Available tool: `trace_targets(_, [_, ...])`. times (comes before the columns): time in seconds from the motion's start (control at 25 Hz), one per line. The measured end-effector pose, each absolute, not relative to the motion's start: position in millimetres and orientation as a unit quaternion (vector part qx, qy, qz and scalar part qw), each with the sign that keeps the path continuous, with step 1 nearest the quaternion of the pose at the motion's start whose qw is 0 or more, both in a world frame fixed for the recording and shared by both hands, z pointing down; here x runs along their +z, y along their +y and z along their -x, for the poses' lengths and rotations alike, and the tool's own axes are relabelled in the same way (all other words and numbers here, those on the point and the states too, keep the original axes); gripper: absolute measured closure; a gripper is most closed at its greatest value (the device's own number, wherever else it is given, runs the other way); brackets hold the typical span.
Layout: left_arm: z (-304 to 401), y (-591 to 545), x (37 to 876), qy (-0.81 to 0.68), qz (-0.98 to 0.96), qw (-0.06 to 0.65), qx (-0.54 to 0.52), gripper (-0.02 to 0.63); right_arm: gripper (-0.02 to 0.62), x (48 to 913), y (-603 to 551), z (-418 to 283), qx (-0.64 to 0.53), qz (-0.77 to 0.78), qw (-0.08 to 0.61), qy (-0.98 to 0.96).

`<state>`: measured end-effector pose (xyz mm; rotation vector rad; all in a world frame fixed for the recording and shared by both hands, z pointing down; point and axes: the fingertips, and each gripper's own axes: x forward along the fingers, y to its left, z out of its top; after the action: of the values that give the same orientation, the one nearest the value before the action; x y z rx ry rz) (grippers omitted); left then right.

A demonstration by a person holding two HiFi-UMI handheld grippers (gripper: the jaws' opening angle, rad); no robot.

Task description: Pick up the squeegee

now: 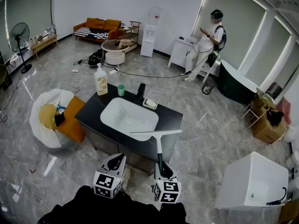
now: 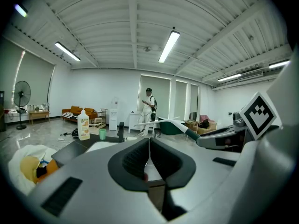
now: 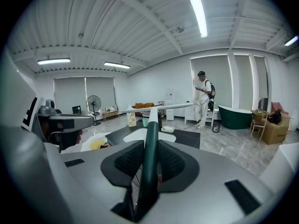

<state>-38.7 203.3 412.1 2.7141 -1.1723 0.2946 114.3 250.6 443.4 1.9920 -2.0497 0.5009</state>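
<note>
Grippers sit nearest me at the bottom of the head view. My right gripper (image 1: 162, 168) is clenched on the dark green handle of the squeegee (image 1: 159, 146); its own view shows both pads pressed flat against that handle, one on each side. I judge the grip is low on the handle so the long shaft and the white blade (image 1: 156, 133) stand clear ahead of the jaws. The squeegee is off the counter, raised and pointing away from me, with its blade hanging crosswise above the near edge of the white basin (image 1: 128, 117). That reads to me as the pick-up essentially done.

My left gripper (image 1: 117, 158) is just to the left, carrying nothing. Its jaws are pressed together with no gap and no object between them, and I take it as idle, kept aside so it stays out of the tool's way.

Beyond both lies the black counter (image 1: 91, 112). Along its far edge stand a soap bottle (image 1: 101, 80), a green cup (image 1: 121, 90), a dark faucet (image 1: 140, 93) and a soap dish (image 1: 150, 103), all well apart from the blade. A white beanbag (image 1: 41, 120) sits to the left of the counter.

Farthest off, a person (image 1: 208, 41) stands by the far wall, near a dark green bathtub (image 1: 238, 84) on the right.
</note>
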Motion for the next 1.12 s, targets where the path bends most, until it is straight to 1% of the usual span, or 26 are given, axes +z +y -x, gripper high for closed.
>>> trace_targets(1.12, [37.2,197.4,418.3,-0.392,-0.910,0.090,0.104,0.575,0.486,448.1,243.6,-117.7,0.174,-0.684,0.119,-0.699])
